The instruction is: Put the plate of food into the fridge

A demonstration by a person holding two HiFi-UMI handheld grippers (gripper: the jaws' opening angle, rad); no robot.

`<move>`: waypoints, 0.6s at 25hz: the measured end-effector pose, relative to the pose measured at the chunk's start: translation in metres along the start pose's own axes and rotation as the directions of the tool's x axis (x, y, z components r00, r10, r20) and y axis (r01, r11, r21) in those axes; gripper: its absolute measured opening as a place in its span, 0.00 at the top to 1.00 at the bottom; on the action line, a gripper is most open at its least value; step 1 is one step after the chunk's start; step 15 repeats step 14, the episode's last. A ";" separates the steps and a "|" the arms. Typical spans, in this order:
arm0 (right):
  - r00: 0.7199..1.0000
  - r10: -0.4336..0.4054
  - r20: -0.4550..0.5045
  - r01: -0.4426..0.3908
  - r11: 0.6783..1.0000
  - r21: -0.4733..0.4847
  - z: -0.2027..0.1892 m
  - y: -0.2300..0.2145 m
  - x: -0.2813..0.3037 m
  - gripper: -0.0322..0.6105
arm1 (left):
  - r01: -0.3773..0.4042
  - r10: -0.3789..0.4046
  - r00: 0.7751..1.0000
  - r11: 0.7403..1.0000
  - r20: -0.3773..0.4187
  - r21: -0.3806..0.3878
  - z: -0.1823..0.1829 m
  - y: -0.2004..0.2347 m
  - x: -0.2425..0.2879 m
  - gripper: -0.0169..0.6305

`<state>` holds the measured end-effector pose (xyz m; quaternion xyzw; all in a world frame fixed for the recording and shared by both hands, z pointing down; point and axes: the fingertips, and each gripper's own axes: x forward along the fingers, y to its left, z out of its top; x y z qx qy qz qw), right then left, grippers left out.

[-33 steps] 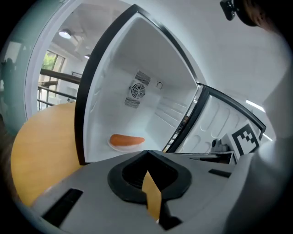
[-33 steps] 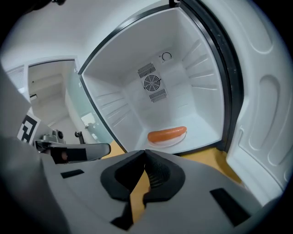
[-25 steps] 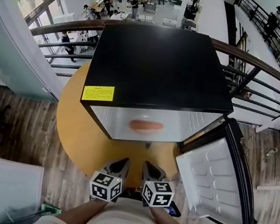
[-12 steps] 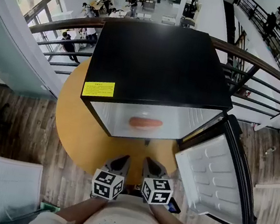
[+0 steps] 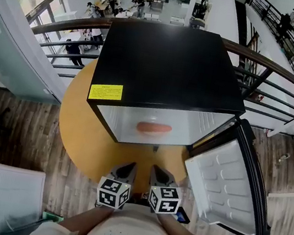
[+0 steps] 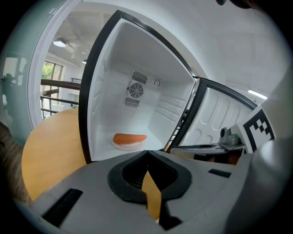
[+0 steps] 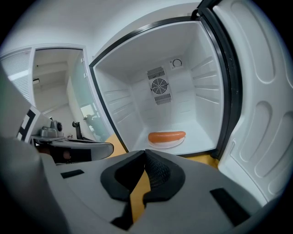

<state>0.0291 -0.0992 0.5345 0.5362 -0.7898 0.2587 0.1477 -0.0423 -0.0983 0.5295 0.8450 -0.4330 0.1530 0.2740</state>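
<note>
Head view shows a black mini fridge (image 5: 167, 62) on a round wooden table (image 5: 78, 130), its door (image 5: 224, 188) swung wide to the person's right. On the white floor of the fridge sits a small plate (image 7: 167, 142) carrying a sausage (image 7: 167, 136). The sausage lies flat with its long axis running left to right, parallel to the fridge's front opening, its ends pointing at the side walls. The left gripper (image 5: 127, 168) and right gripper (image 5: 159, 172) sit side by side near the person's body, well apart from the plate. Each has its jaws closed tip to tip, with nothing between them.
</note>
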 end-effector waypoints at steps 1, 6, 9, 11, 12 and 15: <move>1.000 0.000 -0.003 0.000 1.000 0.001 -0.001 0.000 0.000 0.91 | 0.000 0.000 1.000 1.000 -0.001 -0.003 0.000 0.000 0.000 0.94; 1.000 0.005 -0.005 -0.005 1.000 0.005 -0.003 0.002 0.000 0.91 | 0.003 -0.003 1.000 1.000 -0.005 -0.008 -0.002 0.000 -0.001 0.94; 1.000 0.004 -0.007 -0.004 1.000 0.008 -0.005 0.001 -0.001 0.91 | 0.008 -0.008 1.000 1.000 -0.006 -0.004 -0.003 -0.002 0.000 0.94; 1.000 0.003 -0.008 -0.003 1.000 0.013 -0.005 0.001 -0.002 0.91 | 0.008 -0.008 1.000 1.000 -0.008 -0.004 -0.002 -0.003 0.000 0.94; 1.000 0.002 -0.008 -0.002 1.000 0.016 -0.005 0.001 -0.002 0.91 | 0.008 -0.008 1.000 1.000 -0.008 -0.004 -0.002 -0.003 0.000 0.94; 1.000 0.002 -0.008 -0.001 1.000 0.023 -0.006 0.000 -0.003 0.91 | 0.008 -0.008 1.000 1.000 -0.007 -0.002 -0.002 -0.003 0.000 0.94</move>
